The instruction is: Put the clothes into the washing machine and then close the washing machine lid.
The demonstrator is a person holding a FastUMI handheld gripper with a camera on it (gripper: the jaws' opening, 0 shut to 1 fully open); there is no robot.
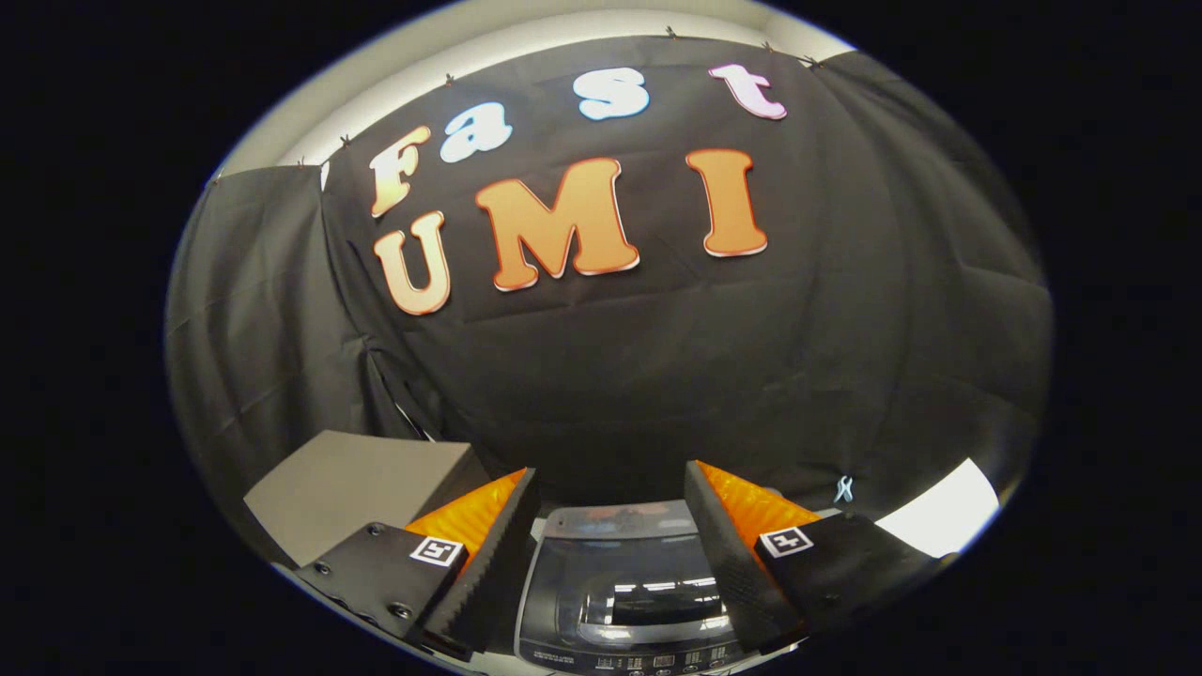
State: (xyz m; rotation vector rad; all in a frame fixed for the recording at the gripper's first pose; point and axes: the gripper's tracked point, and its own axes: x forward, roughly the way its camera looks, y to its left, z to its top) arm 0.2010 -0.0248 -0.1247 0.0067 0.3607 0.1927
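Note:
A top-loading washing machine (pixel 624 601) stands below and ahead of my gripper (pixel 610 488). Its dark glossy lid (pixel 648 587) lies flat and closed, with light strips reflected in its window. A control panel (pixel 639 660) runs along the machine's near edge. My gripper hovers above the machine with its fingers spread wide apart and nothing between them. The machine's lid shows in the gap between the two fingers. No clothes are in sight.
A grey box-like surface (pixel 362 488) sits to the left of the machine, beside the left finger. A white surface (pixel 944 521) lies to the right, past the right finger. Black cloth (pixel 657 376) forms the wall right behind the machine, with a small clip (pixel 844 488) on it.

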